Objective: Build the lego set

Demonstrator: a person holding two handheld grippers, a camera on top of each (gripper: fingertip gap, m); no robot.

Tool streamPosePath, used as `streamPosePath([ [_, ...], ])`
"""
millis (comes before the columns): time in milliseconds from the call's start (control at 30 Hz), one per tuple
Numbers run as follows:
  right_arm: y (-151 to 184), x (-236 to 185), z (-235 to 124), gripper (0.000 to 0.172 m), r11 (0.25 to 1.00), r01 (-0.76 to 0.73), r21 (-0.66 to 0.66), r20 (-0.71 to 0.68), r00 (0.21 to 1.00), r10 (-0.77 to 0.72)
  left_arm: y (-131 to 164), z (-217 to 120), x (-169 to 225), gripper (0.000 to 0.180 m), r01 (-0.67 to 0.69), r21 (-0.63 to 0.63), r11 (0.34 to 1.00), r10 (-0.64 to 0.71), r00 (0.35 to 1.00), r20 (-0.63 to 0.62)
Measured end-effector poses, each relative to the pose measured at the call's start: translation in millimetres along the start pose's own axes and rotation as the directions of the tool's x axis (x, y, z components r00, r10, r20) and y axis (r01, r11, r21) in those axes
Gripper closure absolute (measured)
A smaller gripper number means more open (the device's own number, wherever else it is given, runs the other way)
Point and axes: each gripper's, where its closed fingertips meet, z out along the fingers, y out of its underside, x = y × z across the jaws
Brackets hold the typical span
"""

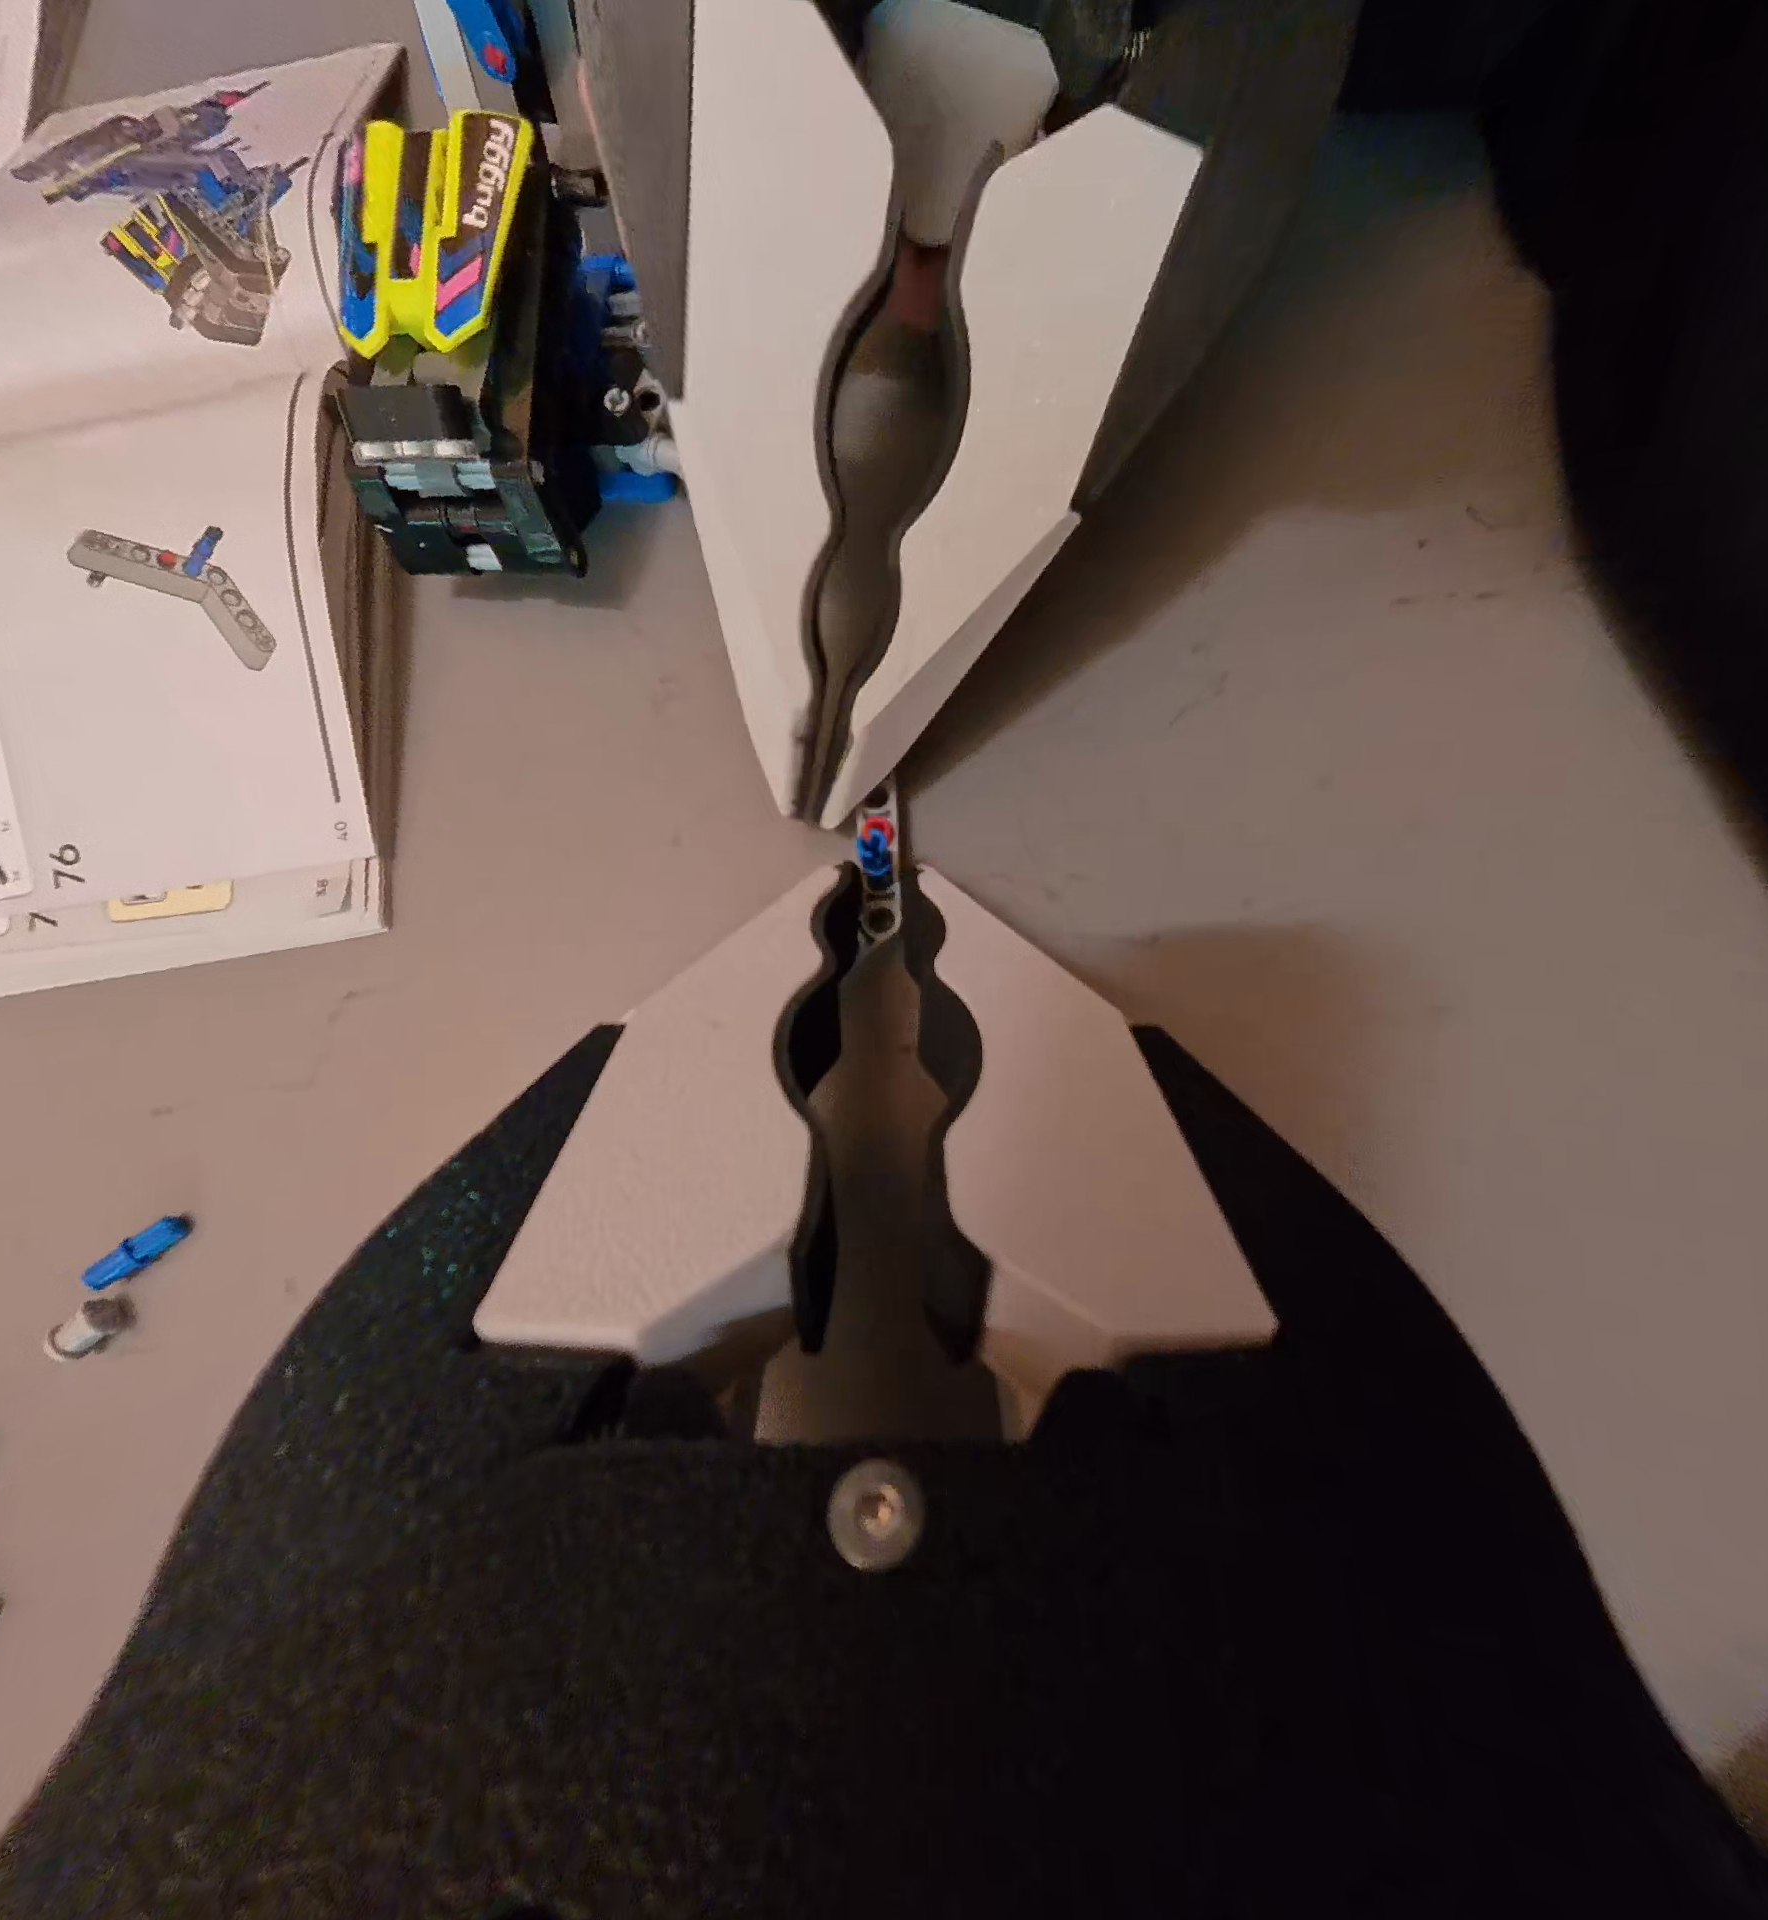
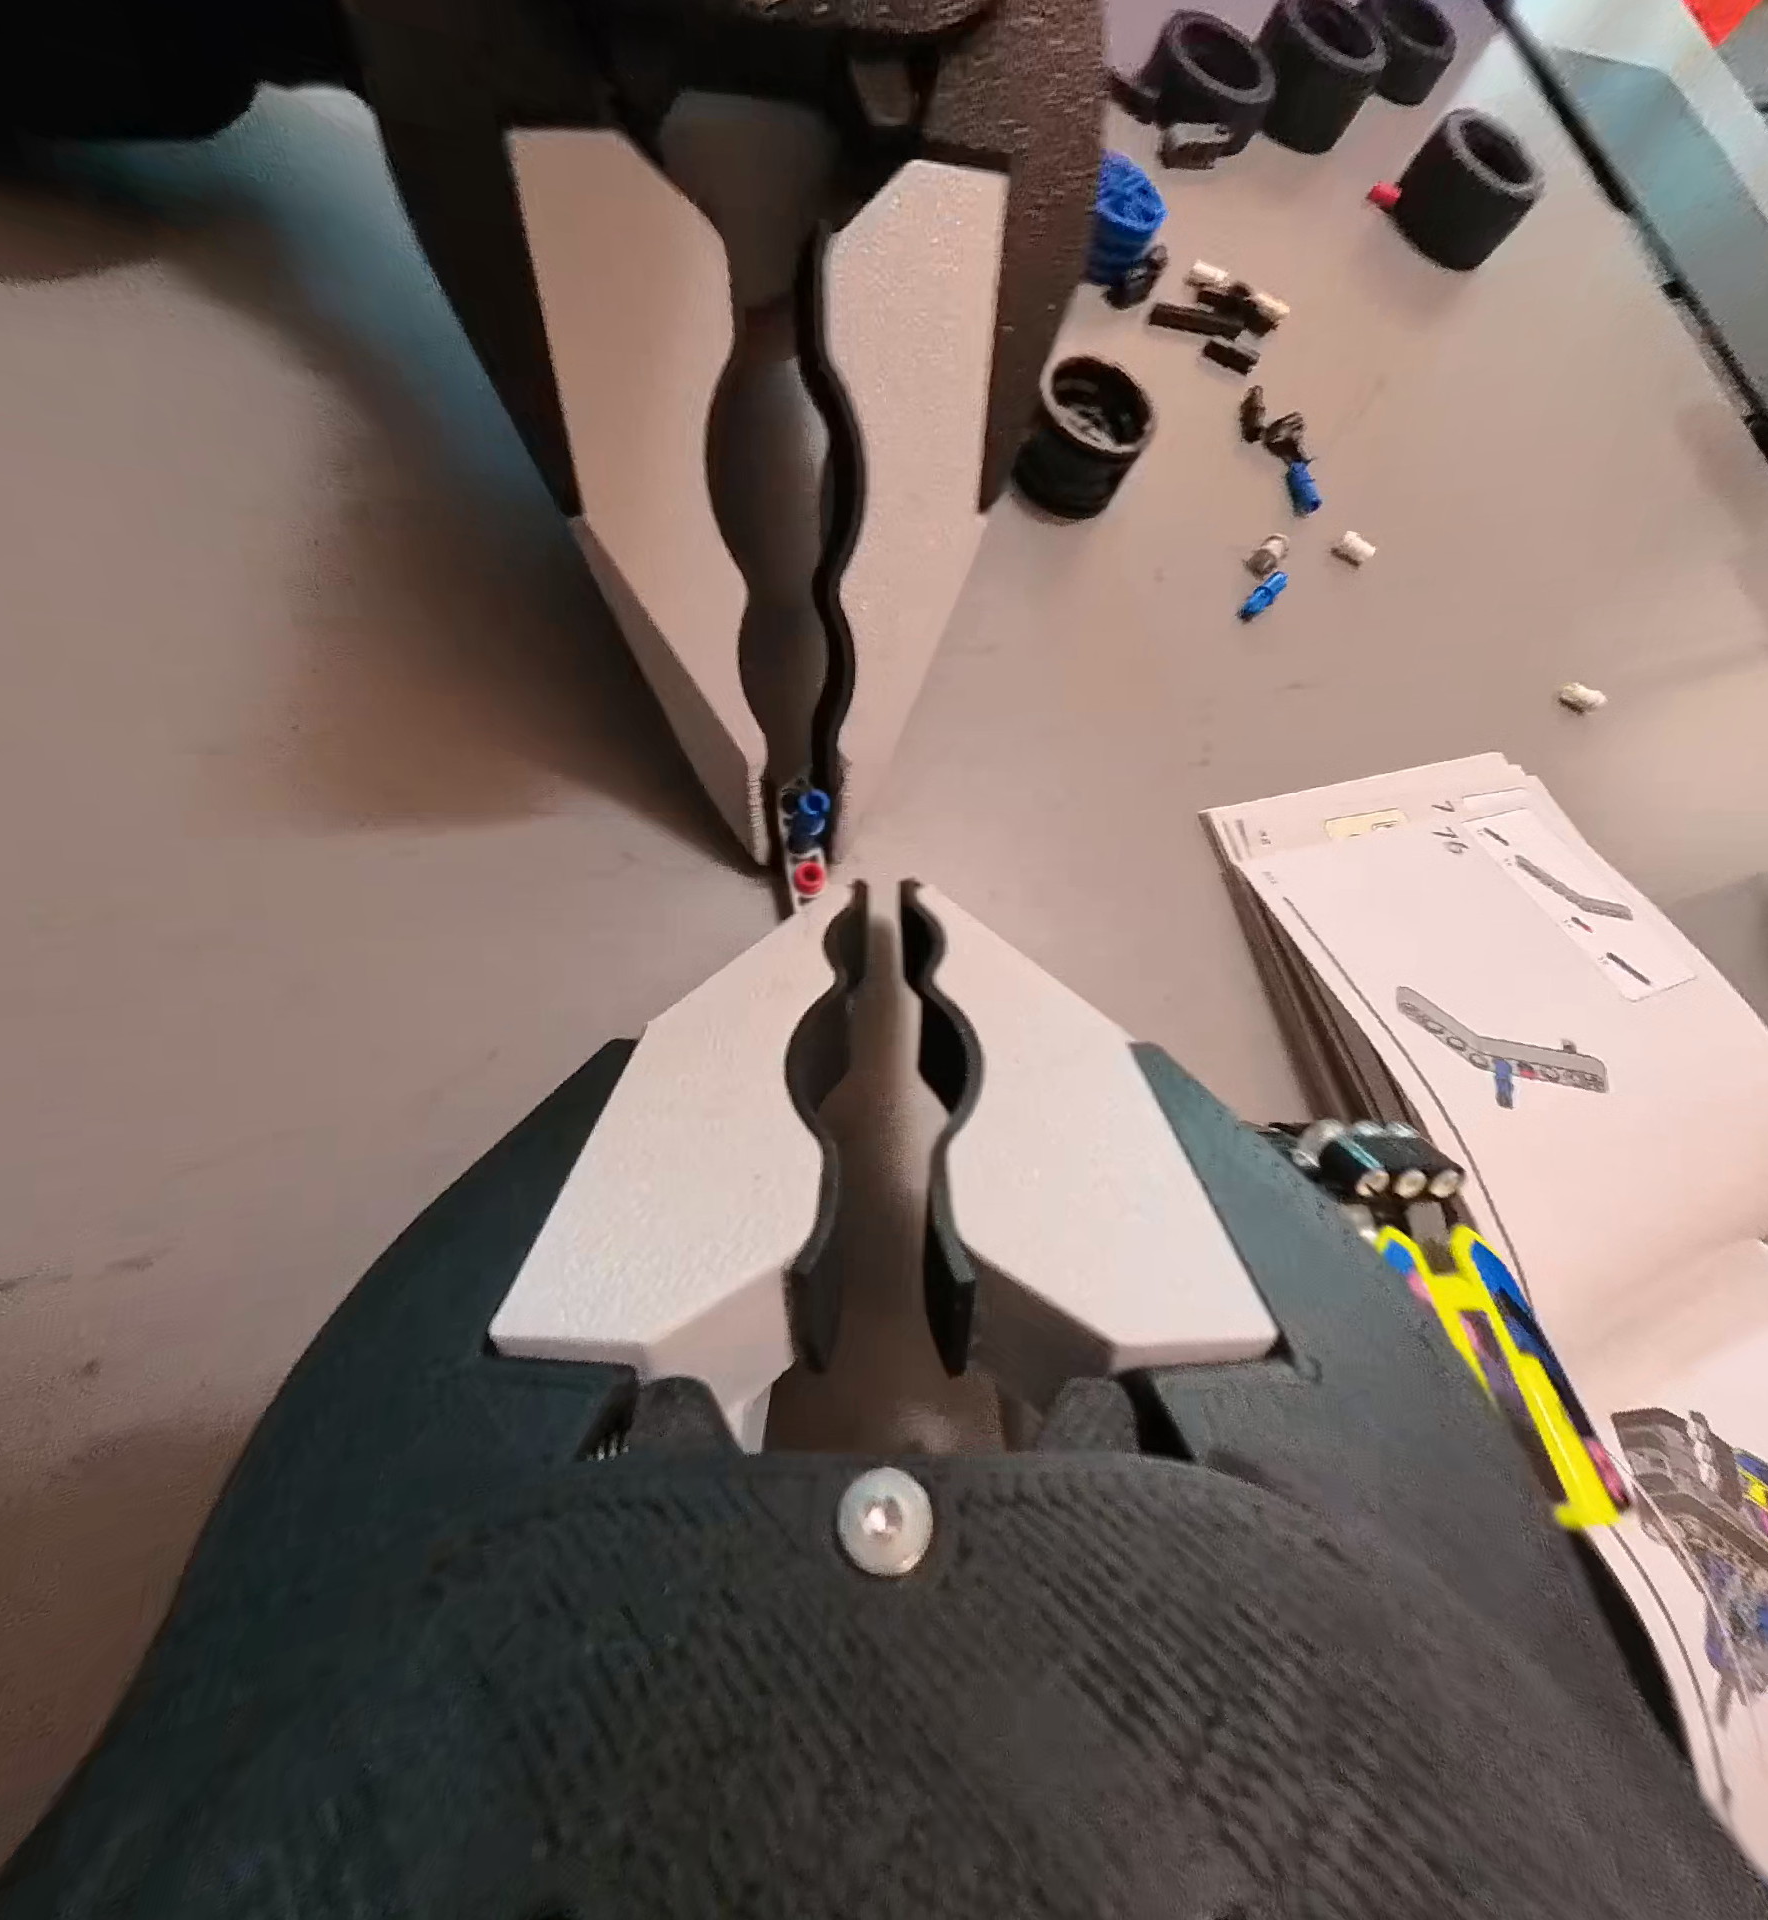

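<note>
Left gripper [image 1: 878,883] pinches a grey holed beam [image 1: 880,862] above the table [image 1: 1275,831]; right gripper [image 2: 880,888] tip-to-tip with it.

The beam carries a blue pin [image 1: 872,852] and a red pin [image 1: 878,828]. Right gripper's fingers stand slightly parted, apparently gripping nothing, though blur hampers judgement. Open instruction booklet [image 1: 132,675] and partly built model [image 1: 454,343] lie beside; loose pins [image 2: 1264,597] and black tyres [image 2: 1082,436] lie farther off.

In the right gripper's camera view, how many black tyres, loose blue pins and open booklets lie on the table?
Black tyres: 5
Loose blue pins: 2
Open booklets: 1
Total: 8
</note>
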Motion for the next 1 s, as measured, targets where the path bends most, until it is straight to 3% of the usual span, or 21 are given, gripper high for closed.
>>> streamPosePath([
  [33,-0.8,1.8,-2.0,0.162,1.000,-0.004,0.006,-0.019,1.000,0.004,-0.4,0.0,-0.6,0.176,-0.033,-0.002,0.999,0.033,0.999,0.035],
  [100,0.2,4.9,-5.8,0.159,1.000,-0.017,-0.001,-0.034,0.999,0.017,-1.3,-0.6,-4.3,0.176,-0.183,-0.038,0.982,0.187,0.967,0.175],
  [167,-0.4,5.2,-8.6,0.153,1.000,0.013,-0.003,-0.028,1.000,-0.014,-3.1,-2.6,-5.7,0.177,-0.387,-0.151,0.910,0.415,0.852,0.319],
  [233,-0.2,-0.4,-9.6,0.157,0.997,0.072,-0.009,0.003,0.997,-0.072,-3.3,-4.6,-4.2,0.176,-0.486,-0.280,0.828,0.560,0.738,0.377],
  [300,1.2,-4.0,-9.3,0.154,0.994,0.108,-0.032,0.019,0.994,-0.108,-2.0,-6.8,-2.7,0.176,-0.527,-0.368,0.766,0.642,0.665,0.382],
  [500,-3.1,-12.4,-9.1,0.154,0.976,0.218,-0.013,0.043,0.975,-0.217,7.6,-17.4,-10.8,0.176,-0.532,-0.528,0.661,0.746,0.542,0.388],
  [700,-2.0,-17.1,-4.7,0.140,0.970,0.242,-0.021,0.053,0.969,-0.240,12.9,-23.4,-17.4,0.176,-0.455,-0.605,0.653,0.746,0.521,0.414],
  [900,-3.4,-15.3,5.0,0.164,0.969,0.246,-0.006,0.065,0.967,-0.245,8.9,-19.3,-9.0,0.174,-0.446,-0.575,0.686,0.716,0.556,0.423],
  [1000,-2.5,-12.4,4.7,0.164,0.957,0.290,-0.002,0.040,0.956,-0.290,8.3,-22.4,-1.6,0.168,-0.414,-0.490,0.767,0.628,0.640,0.443],
])
